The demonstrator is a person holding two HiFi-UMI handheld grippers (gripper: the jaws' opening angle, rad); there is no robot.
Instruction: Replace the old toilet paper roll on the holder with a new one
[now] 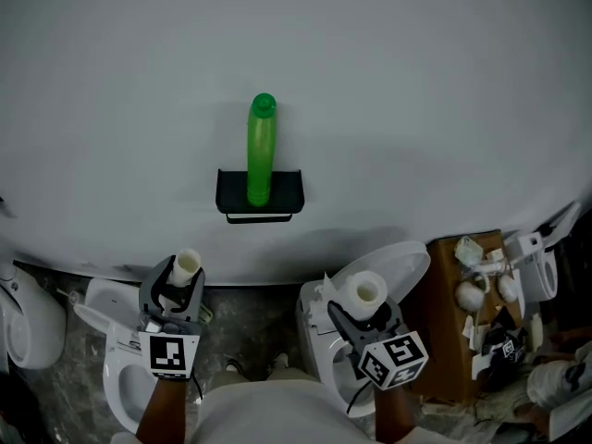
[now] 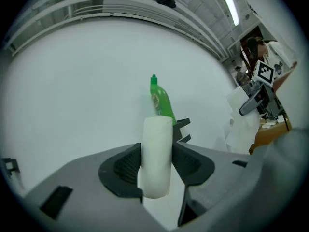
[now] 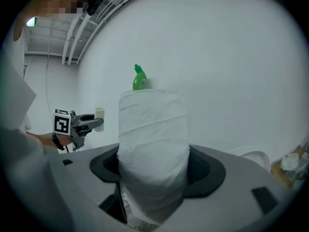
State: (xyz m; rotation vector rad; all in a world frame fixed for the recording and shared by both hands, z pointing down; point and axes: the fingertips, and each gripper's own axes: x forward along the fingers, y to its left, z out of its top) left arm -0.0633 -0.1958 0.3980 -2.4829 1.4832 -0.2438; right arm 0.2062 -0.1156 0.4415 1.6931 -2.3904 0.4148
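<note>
On the white wall hangs the black toilet paper holder [image 1: 289, 191], and a green bottle [image 1: 261, 151] stands on its shelf. No roll is visible on the bar beneath. My left gripper [image 1: 176, 287] is below and left of the holder, shut on a bare pale cardboard core [image 1: 187, 265]. The left gripper view shows that core [image 2: 157, 156] upright between the pads, with the green bottle [image 2: 162, 102] behind it. My right gripper [image 1: 363, 313] is below and right of the holder, shut on a full white toilet paper roll [image 1: 366, 290]. That roll [image 3: 153, 149] fills the jaws in the right gripper view.
Two white toilets stand below the wall, one under the left gripper [image 1: 113, 345] and one with its lid raised [image 1: 412, 265] by the right gripper. A brown table [image 1: 446, 326] at the right carries white clutter. Another white fixture [image 1: 23, 326] sits at the far left.
</note>
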